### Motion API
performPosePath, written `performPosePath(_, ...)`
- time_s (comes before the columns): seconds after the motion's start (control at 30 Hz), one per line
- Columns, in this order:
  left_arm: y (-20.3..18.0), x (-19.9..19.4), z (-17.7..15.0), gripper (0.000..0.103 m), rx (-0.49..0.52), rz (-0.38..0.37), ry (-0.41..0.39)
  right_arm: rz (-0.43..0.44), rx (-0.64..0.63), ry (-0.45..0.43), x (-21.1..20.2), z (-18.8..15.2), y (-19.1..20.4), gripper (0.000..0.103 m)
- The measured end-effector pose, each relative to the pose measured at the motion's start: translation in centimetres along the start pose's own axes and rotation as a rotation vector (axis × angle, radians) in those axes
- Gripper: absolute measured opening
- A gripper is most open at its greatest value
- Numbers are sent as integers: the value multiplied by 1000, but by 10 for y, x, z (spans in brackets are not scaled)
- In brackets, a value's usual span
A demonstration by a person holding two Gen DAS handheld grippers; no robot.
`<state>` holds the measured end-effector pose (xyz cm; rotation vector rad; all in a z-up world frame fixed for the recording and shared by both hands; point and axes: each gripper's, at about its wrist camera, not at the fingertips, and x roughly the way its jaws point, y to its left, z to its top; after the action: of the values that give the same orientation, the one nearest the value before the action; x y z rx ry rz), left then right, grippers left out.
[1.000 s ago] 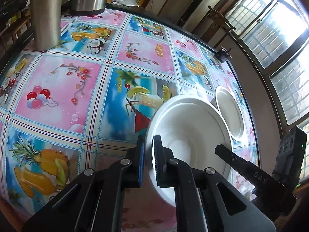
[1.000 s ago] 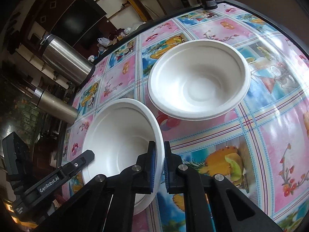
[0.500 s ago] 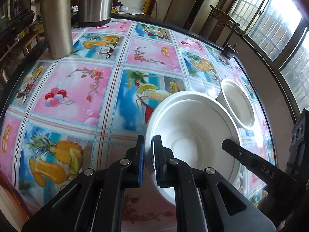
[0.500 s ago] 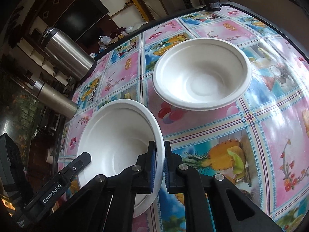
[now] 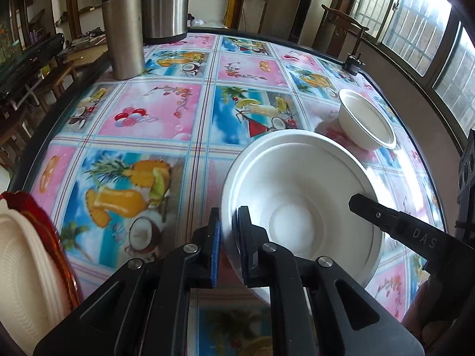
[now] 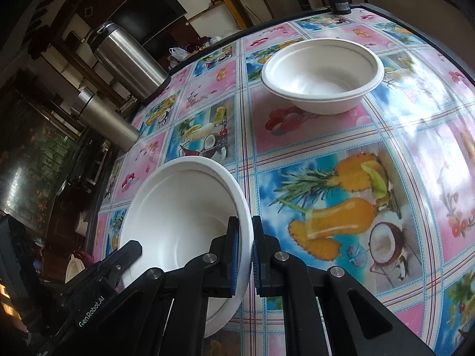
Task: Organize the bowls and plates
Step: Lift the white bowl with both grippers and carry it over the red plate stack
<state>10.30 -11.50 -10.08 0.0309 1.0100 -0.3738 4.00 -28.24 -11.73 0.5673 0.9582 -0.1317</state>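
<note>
Both tongs pinch opposite sides of the rim of one white bowl point(image 5: 299, 207): the left tongs point(image 5: 227, 237) clamp its near-left rim, the right tongs point(image 6: 245, 255) grip the other side, each pair pressed together on the thin wall. Over the last second the cameras have dropped from a steep overhead look to a lower, flatter one, and the held bowl now sits tilted above the fruit-print desk point(image 5: 166, 124), near its front edge. The second bowl point(image 6: 323, 74) stands upright further toward the desk's far right edge, well apart from the held one, and has not moved. A pale ribbed plate point(image 5: 20, 267) with a red one under it has come into view at the front left corner (only partly visible). Two steel flasks point(image 5: 123, 26) stand at the far left edge. By my reading the carried bowl is being brought down and back, so nesting it into the other bowl looks not yet begun
</note>
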Motion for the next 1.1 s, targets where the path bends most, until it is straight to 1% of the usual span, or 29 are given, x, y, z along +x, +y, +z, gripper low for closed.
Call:
performPosePath(0.2,2,-8,-11,9,10,15,-8,10,-10,-2,-7,-15,3,8)
performPosePath(0.53,4,-15,-22,10,20,26,-16,7,-20,-4,-11,-25,7,9)
performPosePath(0.73,7,-17,-25,10,16,23,-16,6,-22,-2,-11,-26,9,9)
performPosePath(0.93,15,-22,-30,10,-8,5,-10,34,-17,-3,-20,-30,14,8)
performPosePath(1.0,19,-30,-30,10,-13,2,-23,45,-25,-10,-26,-31,20,8)
performPosePath(1.1,25,-48,-28,10,-15,5,-65,59,-43,-28,-35,-31,32,8)
